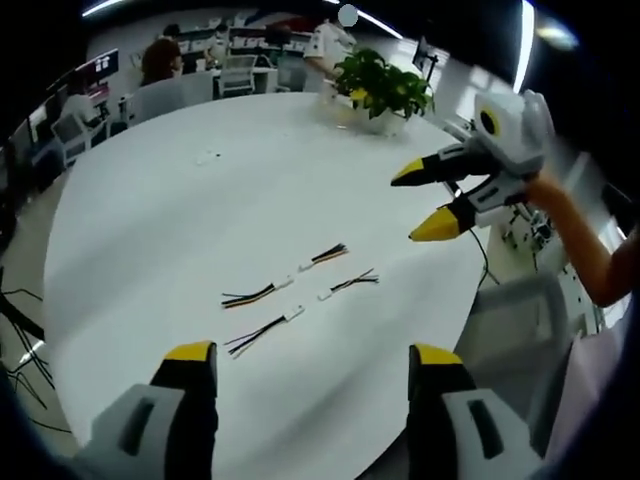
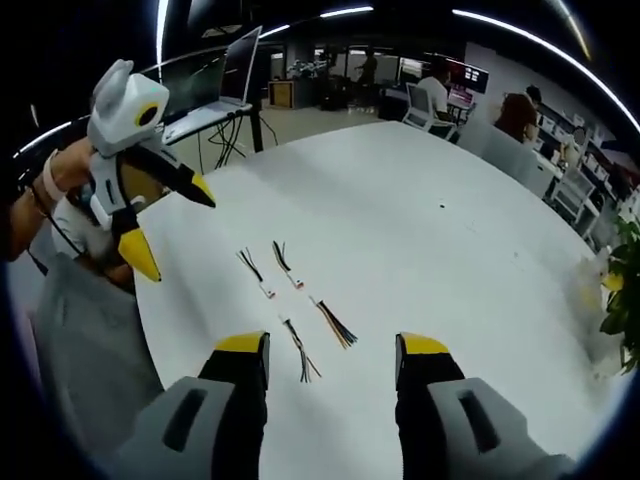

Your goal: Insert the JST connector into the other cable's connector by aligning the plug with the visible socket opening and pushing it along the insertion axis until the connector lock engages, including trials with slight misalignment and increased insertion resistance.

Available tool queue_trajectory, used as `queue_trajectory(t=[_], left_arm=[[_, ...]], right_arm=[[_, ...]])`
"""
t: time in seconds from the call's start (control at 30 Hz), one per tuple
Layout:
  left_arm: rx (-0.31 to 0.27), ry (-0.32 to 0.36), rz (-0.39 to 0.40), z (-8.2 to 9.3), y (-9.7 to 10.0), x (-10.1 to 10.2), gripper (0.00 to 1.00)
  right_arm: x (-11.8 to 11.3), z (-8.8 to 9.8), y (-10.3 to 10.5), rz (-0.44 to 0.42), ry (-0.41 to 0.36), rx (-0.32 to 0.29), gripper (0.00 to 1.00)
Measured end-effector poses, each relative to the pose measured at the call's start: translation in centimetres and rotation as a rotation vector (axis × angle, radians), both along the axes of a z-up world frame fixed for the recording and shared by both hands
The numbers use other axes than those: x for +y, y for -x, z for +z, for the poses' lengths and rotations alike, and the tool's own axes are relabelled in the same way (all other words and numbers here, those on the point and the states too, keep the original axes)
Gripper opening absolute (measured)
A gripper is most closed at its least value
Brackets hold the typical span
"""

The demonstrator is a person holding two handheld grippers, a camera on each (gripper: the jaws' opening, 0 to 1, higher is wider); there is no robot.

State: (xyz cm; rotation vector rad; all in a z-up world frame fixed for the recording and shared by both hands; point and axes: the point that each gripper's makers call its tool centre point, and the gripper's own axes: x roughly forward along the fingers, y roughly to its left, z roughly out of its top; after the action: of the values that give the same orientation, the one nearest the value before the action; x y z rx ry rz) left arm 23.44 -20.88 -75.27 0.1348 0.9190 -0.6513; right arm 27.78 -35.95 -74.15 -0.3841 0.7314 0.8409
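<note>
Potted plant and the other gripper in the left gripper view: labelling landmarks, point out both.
Potted plant (image 1: 385, 85), left gripper view, on its leaves.
Right gripper (image 1: 422, 200), left gripper view, midway between its yellow fingertips.

You're in an open-plan office. Big round white worktop (image 1: 200, 230), meeting-table style. Behind it you've got rows of desks with monitors (image 1: 103, 66) and office chairs (image 1: 237, 72), people seated at them (image 1: 158, 60) and 1 standing. Potted green plant (image 1: 382, 88) sits on the far edge of the worktop. Open laptop (image 2: 232, 75) on a side desk, cables hanging under it. Long LED strip lights (image 2: 545, 55) across a dark ceiling.
</note>
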Motion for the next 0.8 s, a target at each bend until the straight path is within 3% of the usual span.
queue_trajectory(t=[0.8], left_arm=[[0.019, -0.013, -0.003, -1.0, -1.0, 0.0, 0.74]], right_arm=[[0.6, -0.9, -0.7, 0.005, -0.006, 0.02, 0.48]])
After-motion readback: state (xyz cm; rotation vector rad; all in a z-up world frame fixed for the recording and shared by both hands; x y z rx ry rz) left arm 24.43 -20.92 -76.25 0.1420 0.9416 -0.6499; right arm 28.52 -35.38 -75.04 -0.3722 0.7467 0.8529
